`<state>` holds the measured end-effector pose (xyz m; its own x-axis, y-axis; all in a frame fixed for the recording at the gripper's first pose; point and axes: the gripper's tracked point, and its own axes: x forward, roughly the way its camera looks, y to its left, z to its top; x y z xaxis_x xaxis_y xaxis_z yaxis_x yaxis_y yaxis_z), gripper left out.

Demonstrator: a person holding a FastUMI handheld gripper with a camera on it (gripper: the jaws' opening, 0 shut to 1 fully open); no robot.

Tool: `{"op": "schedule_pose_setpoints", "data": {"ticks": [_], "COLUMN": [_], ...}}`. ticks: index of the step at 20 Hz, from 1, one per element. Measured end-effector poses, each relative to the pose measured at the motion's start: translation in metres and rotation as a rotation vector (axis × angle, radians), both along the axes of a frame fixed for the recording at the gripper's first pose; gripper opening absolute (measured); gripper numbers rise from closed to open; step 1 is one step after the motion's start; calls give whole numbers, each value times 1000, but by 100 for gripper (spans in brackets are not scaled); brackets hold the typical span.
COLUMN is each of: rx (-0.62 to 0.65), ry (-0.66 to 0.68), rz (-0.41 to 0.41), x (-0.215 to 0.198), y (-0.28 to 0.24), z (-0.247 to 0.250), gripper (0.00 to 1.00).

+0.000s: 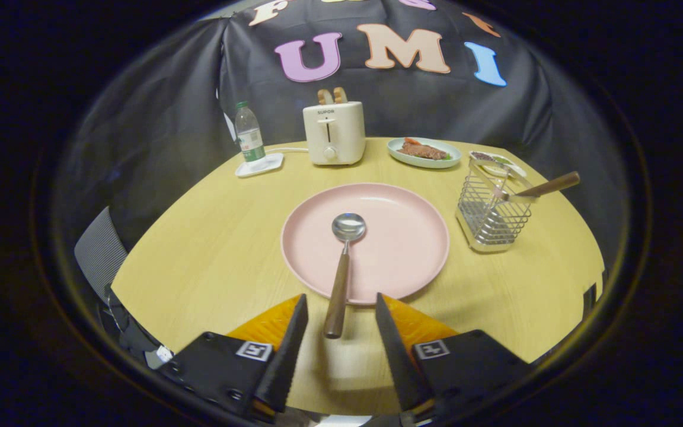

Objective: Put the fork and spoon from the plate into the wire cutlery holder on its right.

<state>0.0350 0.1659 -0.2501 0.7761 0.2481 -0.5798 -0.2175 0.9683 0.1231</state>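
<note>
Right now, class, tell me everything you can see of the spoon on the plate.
The spoon has a shiny metal bowl, facing up, and a brown handle that looks like wood. It lies flat on the pink plate, its handle crossing the near rim and ending over the table, between the open gripper's fingers. Nothing grips it.

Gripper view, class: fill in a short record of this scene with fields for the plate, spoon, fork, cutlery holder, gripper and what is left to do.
plate: pink plate on the wooden table, just ahead of the fingers
spoon: spoon, bowl on the plate, wooden handle over the rim, its end between the fingers
fork: wooden handle sticking out of the holder, head hidden
cutlery holder: wire cutlery holder, upright, right of the plate
gripper: gripper open, touching nothing
left to do: spoon into the holder
</note>
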Motion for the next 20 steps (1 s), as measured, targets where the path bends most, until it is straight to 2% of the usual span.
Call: {"op": "schedule_pose_setpoints", "data": {"ticks": [5,7,14,20], "rx": [8,-1,-47,-45], "ry": [8,13,9,4], "rz": [-8,-17,-25,-29], "x": [4,5,8,7], "y": [3,1,-4,-11], "z": [1,-2,1,10], "gripper": [51,20,4,4]}}
